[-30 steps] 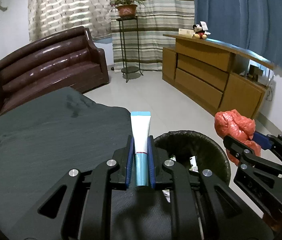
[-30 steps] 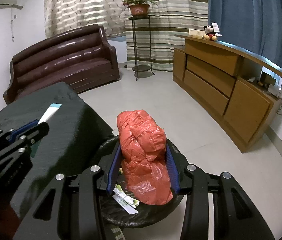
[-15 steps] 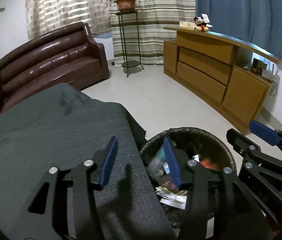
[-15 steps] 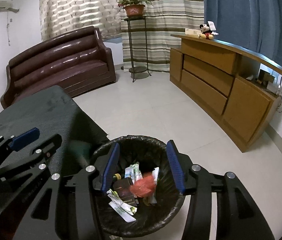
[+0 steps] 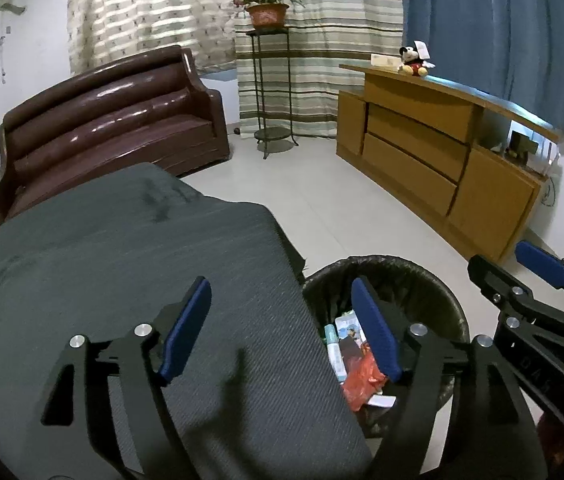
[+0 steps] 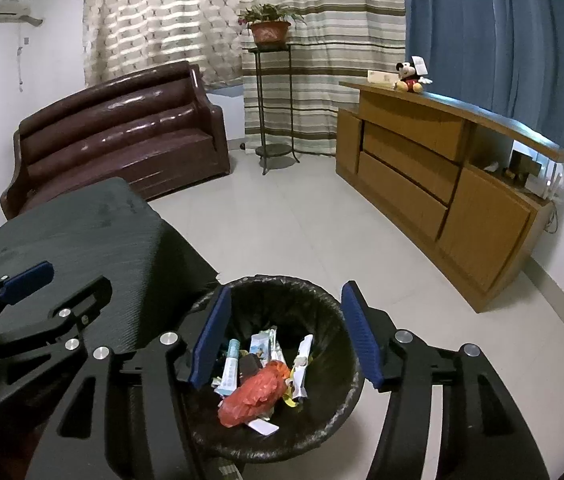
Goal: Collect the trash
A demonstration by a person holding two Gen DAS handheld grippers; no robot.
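Brown sofa [image 5: 110,128], wooden sideboard [image 5: 433,152] (pale tile floor [image 5: 321,200]).

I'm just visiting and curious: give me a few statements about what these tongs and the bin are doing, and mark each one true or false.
1. The red plastic bag lies inside the trash bin. True.
2. The left tongs grip a tube. False: nothing is between them; their jaws are opening.
3. The bin has a black liner. True.
4. The right tongs hold the red bag. False: they are empty over the bin, jaws opening.
5. The plush toy sits on the sofa. False: it sits on the wooden cabinet.
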